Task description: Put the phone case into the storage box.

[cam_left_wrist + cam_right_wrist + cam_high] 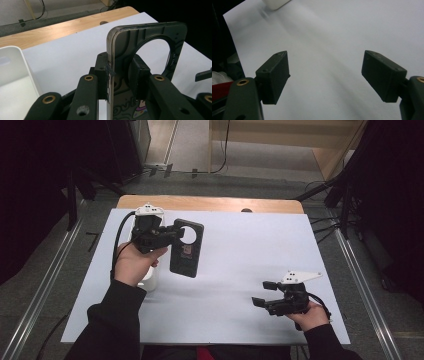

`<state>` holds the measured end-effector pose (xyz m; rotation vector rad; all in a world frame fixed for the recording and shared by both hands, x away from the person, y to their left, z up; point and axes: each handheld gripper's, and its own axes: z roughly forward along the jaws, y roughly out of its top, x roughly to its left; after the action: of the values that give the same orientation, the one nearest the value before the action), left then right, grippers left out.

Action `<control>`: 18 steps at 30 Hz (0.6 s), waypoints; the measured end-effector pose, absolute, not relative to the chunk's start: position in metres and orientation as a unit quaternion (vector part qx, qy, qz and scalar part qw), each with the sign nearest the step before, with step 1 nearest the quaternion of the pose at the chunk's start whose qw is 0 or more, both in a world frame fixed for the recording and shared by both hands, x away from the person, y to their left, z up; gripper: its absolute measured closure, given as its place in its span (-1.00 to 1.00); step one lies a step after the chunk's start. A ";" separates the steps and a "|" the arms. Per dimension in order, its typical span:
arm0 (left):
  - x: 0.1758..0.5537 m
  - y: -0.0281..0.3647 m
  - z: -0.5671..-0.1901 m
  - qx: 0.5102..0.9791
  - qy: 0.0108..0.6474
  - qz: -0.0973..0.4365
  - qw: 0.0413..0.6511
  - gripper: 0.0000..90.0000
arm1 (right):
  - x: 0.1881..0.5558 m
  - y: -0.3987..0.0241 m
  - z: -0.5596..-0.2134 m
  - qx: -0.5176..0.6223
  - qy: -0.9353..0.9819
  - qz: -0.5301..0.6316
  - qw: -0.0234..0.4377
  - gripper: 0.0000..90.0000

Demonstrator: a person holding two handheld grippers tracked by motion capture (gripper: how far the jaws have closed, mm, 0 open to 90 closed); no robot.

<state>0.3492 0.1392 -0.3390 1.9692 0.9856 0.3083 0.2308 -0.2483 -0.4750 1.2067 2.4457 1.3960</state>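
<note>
We note the left tongs [175, 234] clenched on one edge of a black phone case [187, 248], pads on either face, holding it clear above the white bench [240, 270] beside a white tray [15, 75]. The right tongs [265, 293] stand released with nothing between the pads, low over the bench's near right part, well apart from the case.

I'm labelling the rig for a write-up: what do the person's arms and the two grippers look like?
Both arms wear dark sleeves. The left gripper and right gripper are black, with blocky jaw pads and brass-ringed pivots. Each carries a pale three-cornered plate. A black cable trails from the left one.
</note>
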 end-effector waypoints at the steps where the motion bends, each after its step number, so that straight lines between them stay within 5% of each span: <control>1: 0.349 0.140 -0.338 0.794 0.397 0.125 0.443 0.58 | 0.231 -0.249 -0.475 0.393 0.798 0.456 0.039 -0.52; 18: 0.354 0.155 -0.324 0.794 0.396 0.122 0.445 0.58 | 0.230 -0.250 -0.477 0.398 0.798 0.451 0.040 -0.52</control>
<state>0.3535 0.1549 -0.3238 1.9684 0.9804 0.3030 0.2300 -0.2500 -0.4770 1.2186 2.4438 1.3824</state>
